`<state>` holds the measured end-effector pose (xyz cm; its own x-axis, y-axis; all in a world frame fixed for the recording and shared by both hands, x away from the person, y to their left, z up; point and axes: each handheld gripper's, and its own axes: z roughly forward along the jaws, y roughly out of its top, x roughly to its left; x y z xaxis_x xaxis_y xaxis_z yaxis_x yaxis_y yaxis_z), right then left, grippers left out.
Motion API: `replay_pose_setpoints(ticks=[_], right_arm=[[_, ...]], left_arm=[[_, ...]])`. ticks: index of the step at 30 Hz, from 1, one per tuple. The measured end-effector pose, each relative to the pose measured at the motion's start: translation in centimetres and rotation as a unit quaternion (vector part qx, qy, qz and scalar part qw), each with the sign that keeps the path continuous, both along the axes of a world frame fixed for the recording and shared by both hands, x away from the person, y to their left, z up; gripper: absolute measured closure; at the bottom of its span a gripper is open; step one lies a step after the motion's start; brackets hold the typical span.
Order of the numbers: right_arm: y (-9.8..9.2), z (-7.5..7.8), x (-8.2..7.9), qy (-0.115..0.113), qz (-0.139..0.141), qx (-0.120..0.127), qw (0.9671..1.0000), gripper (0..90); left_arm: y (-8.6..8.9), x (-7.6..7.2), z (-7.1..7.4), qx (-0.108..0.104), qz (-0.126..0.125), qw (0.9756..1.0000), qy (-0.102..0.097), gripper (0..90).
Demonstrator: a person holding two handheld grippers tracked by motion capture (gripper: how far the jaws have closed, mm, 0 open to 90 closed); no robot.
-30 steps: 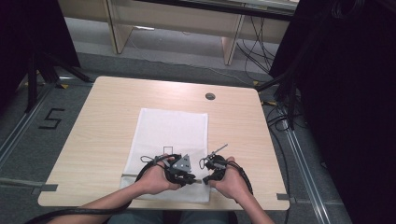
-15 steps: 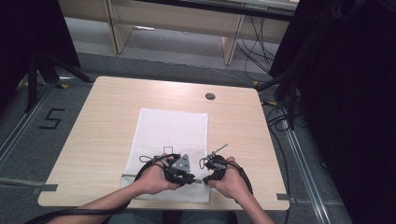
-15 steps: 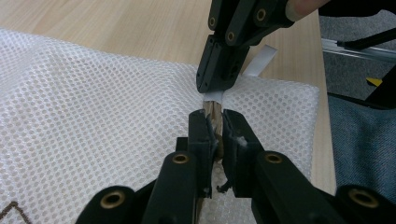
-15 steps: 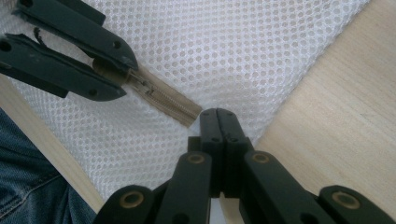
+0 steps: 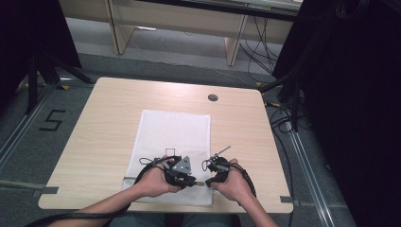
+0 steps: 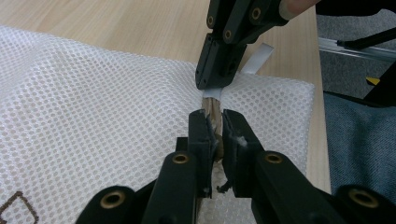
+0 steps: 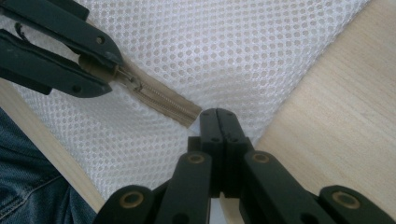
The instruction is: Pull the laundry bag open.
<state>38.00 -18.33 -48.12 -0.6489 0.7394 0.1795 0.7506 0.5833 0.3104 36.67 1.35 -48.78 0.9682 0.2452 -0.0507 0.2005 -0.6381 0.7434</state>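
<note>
- Broadly, a pale wooden table (image 5: 108, 123) was seen under both tongs, its near edge just behind the hands.
- A white mesh laundry bag (image 5: 175, 135) was laid flat on it, stretching away ahead of the tongs, with its near edge beneath them.
- The left gripper (image 6: 214, 122) was held at that near edge, its jaws pinched narrowly on the tan zipper pull (image 6: 213, 112).
- The right gripper (image 7: 218, 113) was set just beside it, tips facing, jaws pressed together on the bag's white corner tab (image 6: 256, 58).
- The beige zipper (image 7: 163, 100) was run between the two sets of tips, its end just beside the right jaws.
</note>
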Motion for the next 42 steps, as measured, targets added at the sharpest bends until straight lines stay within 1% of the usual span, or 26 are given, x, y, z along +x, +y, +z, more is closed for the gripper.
replay_pose_setpoints(ticks=[1, 3, 6, 9, 11, 12, 13, 14, 16, 19, 20, 28, 29, 30, 33, 36, 42], right_arm=[[0.0, 0.0, 0.0, 0.000, 0.000, 0.001, 1.0000, 90.0], [0.0, 0.1, 0.0, 0.002, 0.003, -0.003, 1.0000, 90.0], [0.0, 0.0, 0.0, -0.003, 0.003, -0.003, 1.0000, 90.0], [0.0, 0.1, 0.0, 0.002, 0.002, -0.003, 1.0000, 90.0], [0.0, 0.0, 0.0, -0.002, 0.002, -0.004, 1.0000, 90.0], [0.1, 0.0, -0.1, -0.002, -0.003, -0.003, 1.0000, 90.0], [0.2, 0.1, -0.2, 0.005, -0.010, -0.002, 0.9999, 90.0], [0.0, 0.0, -0.1, -0.001, -0.002, -0.001, 1.0000, 90.0], [0.0, 0.0, -0.1, 0.000, -0.002, 0.000, 1.0000, 90.0], [0.0, 0.1, -0.1, 0.001, -0.001, -0.002, 1.0000, 90.0], [0.0, 0.1, -0.1, 0.002, -0.002, -0.002, 1.0000, 90.0], [0.0, 0.1, -0.1, 0.000, -0.002, -0.003, 1.0000, 90.0], [0.1, 0.1, -0.2, 0.002, -0.007, -0.003, 1.0000, 90.0], [0.1, 0.1, -0.1, -0.001, -0.002, -0.002, 1.0000, 90.0], [0.1, 0.1, -0.1, -0.001, -0.002, -0.003, 1.0000, 90.0], [0.1, 0.1, -0.1, -0.002, -0.003, -0.005, 1.0000, 90.0], [0.1, 0.1, -0.1, -0.001, -0.002, -0.003, 1.0000, 90.0]], left_arm=[[0.0, -0.1, 0.0, -0.002, 0.004, 1.0000, 0.004, 82.0], [0.2, -0.1, 0.1, -0.002, 0.003, 1.0000, 0.001, 82.1], [0.4, -0.1, 0.2, -0.002, 0.004, 1.0000, 0.004, 82.0], [0.5, -0.1, 0.2, -0.003, 0.004, 1.0000, 0.001, 82.0], [0.5, -0.2, 0.2, -0.003, 0.005, 1.0000, 0.003, 82.1], [0.6, -0.2, 0.2, -0.002, 0.005, 1.0000, 0.002, 82.0], [0.7, -0.2, 0.3, -0.003, 0.005, 1.0000, 0.002, 82.0], [0.7, -0.2, 0.3, -0.001, 0.004, 1.0000, 0.003, 82.0], [0.8, -0.2, 0.3, -0.004, 0.006, 1.0000, 0.003, 82.1], [0.9, -0.1, 0.4, -0.002, 0.001, 1.0000, -0.002, 82.0], [0.9, -0.2, 0.3, -0.003, 0.006, 1.0000, 0.004, 82.0], [1.1, -0.2, 0.4, -0.003, 0.006, 1.0000, 0.003, 82.0], [1.1, -0.2, 0.4, -0.004, 0.006, 1.0000, 0.003, 82.0], [1.1, -0.2, 0.4, -0.003, 0.006, 1.0000, 0.003, 82.0], [1.1, -0.2, 0.4, -0.004, 0.006, 0.9999, 0.007, 82.1], [1.1, -0.2, 0.4, -0.003, 0.004, 1.0000, 0.005, 82.0], [1.3, -0.2, 0.5, -0.004, 0.009, 0.9999, 0.006, 82.0]])
